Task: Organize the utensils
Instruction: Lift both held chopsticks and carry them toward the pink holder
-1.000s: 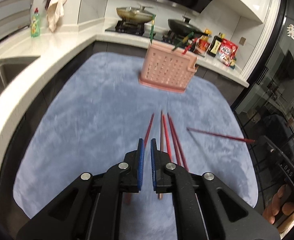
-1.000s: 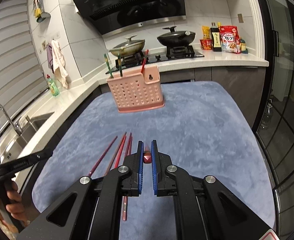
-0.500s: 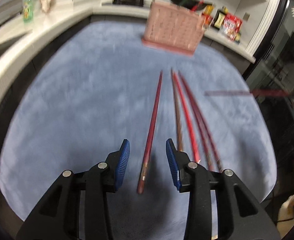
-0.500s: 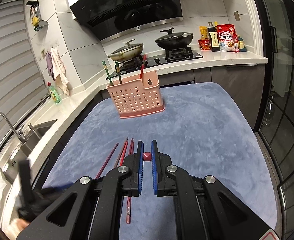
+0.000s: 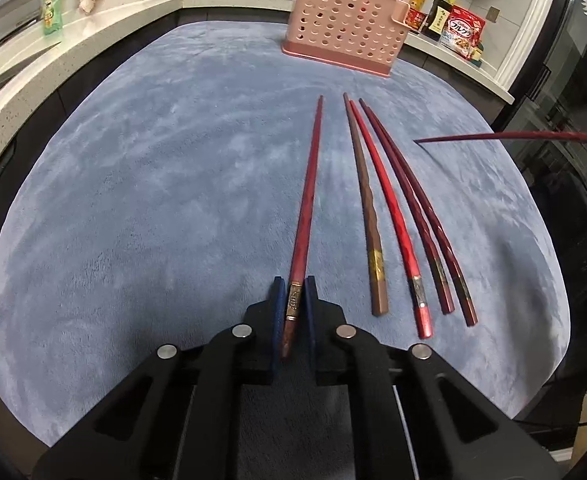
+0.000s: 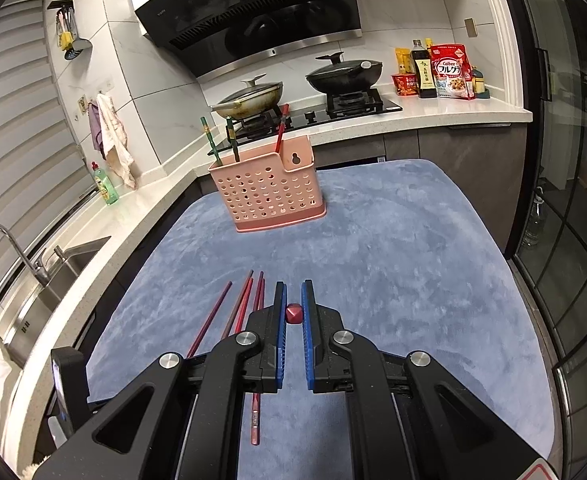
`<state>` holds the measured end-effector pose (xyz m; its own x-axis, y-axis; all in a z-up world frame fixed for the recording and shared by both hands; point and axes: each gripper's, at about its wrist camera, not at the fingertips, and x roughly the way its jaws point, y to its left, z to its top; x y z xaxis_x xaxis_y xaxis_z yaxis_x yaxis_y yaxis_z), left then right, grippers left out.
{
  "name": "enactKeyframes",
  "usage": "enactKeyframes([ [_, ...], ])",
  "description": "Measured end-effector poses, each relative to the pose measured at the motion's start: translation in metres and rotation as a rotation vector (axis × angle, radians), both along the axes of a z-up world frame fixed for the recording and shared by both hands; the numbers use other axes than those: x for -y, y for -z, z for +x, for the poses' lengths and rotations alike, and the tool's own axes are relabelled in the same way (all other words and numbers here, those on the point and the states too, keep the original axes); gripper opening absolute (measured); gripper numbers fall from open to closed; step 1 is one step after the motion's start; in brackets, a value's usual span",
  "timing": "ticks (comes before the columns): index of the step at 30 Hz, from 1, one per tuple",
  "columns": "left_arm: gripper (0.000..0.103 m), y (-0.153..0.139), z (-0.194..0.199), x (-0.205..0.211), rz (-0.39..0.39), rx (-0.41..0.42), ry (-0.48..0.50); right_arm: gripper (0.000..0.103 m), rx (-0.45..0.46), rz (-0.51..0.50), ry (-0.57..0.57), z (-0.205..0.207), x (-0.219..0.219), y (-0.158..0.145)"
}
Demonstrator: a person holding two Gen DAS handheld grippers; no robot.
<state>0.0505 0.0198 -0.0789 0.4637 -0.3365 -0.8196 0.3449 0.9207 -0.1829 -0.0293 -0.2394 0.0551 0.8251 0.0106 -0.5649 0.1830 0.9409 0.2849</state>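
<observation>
Several red and brown chopsticks (image 5: 373,216) lie side by side on the blue cloth (image 5: 153,200). Apart from them on the left lies one dark red chopstick (image 5: 309,188). My left gripper (image 5: 293,284) is low over the cloth, its jaws closing with both blue pads pressed on that chopstick's banded end. My right gripper (image 6: 293,286) is shut on another red chopstick (image 6: 294,314), seen end-on; its shaft (image 5: 505,136) hangs above the cloth at the right. The pink perforated basket (image 6: 267,196) stands at the far end with green chopsticks (image 6: 209,136) and a red one in it.
A white counter wraps the left and far sides, with a sink and tap (image 6: 53,276), a green soap bottle (image 6: 107,184), a hob with two pans (image 6: 253,96), and bottles and packets (image 6: 445,72). A glass door (image 6: 573,200) borders the right.
My left gripper sank toward the cloth, opened around the left chopstick's end, then closed on it. The right gripper kept still with its chopstick.
</observation>
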Motion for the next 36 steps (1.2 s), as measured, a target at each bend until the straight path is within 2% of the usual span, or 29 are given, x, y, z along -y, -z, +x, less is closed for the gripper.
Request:
enactKeyframes([
  [3, 0.008, -0.006, -0.003, -0.001, -0.025, -0.020, 0.002, 0.007, 0.001, -0.002, -0.002, 0.000, 0.000, -0.001],
  [6, 0.007, -0.025, -0.008, -0.002, -0.044, 0.010, 0.003, 0.007, 0.008, -0.009, -0.004, 0.000, 0.000, -0.002],
  [13, 0.007, -0.110, -0.004, -0.010, -0.109, 0.177, -0.019, 0.007, 0.038, -0.016, -0.005, 0.003, -0.001, -0.012],
  [18, 0.007, -0.152, 0.016, -0.007, -0.124, 0.265, -0.041, 0.007, 0.058, -0.014, -0.007, 0.007, 0.000, -0.021],
  [22, 0.007, -0.173, 0.034, 0.000, -0.128, 0.306, -0.040, 0.007, 0.080, -0.019, -0.006, 0.014, 0.005, -0.032],
  [30, 0.007, -0.204, 0.075, 0.015, -0.174, 0.320, -0.042, 0.007, 0.125, 0.043, -0.028, 0.040, 0.026, -0.056],
  [36, 0.007, -0.240, 0.103, 0.028, -0.205, 0.373, -0.043, 0.007, 0.199, 0.069, -0.030, 0.070, 0.044, -0.089],
])
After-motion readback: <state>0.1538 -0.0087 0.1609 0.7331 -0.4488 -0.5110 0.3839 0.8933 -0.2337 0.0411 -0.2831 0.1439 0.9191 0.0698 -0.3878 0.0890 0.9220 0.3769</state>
